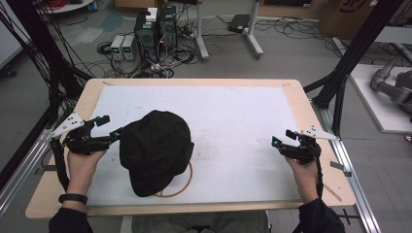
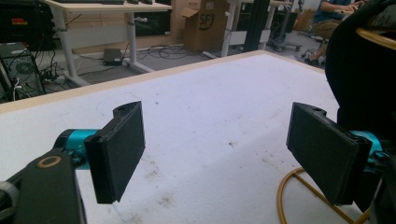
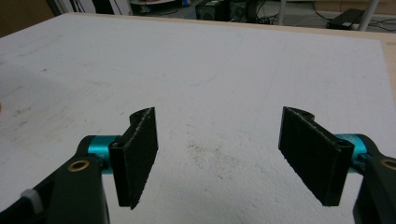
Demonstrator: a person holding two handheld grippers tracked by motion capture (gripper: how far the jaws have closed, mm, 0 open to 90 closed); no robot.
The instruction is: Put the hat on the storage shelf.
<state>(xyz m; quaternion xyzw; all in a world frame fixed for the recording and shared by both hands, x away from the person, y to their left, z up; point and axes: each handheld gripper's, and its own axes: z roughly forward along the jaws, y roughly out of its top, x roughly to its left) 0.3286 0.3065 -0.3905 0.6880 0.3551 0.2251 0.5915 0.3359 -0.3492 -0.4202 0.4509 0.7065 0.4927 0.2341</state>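
A black cap (image 1: 155, 150) rests on the white mat (image 1: 233, 111), left of centre, with its brim toward the near edge. A thin yellow-brown hoop (image 1: 187, 182) peeks out from under its near right side. My left gripper (image 1: 111, 127) is open just left of the cap, its right jaw close to the fabric. In the left gripper view the cap (image 2: 359, 84) rises dark beside the right jaw, and the hoop (image 2: 299, 186) curves on the mat below it; nothing lies in my left gripper (image 2: 219, 154). My right gripper (image 1: 283, 137) hovers open over bare mat near the right edge, empty (image 3: 224, 158).
The mat covers a wooden table (image 1: 311, 107) with a narrow bare rim. Black frame posts (image 1: 340, 82) stand at both sides. Computers and tangled cables (image 1: 155, 34) lie on the floor beyond the far edge. A grey robot arm (image 1: 393, 85) lies far right.
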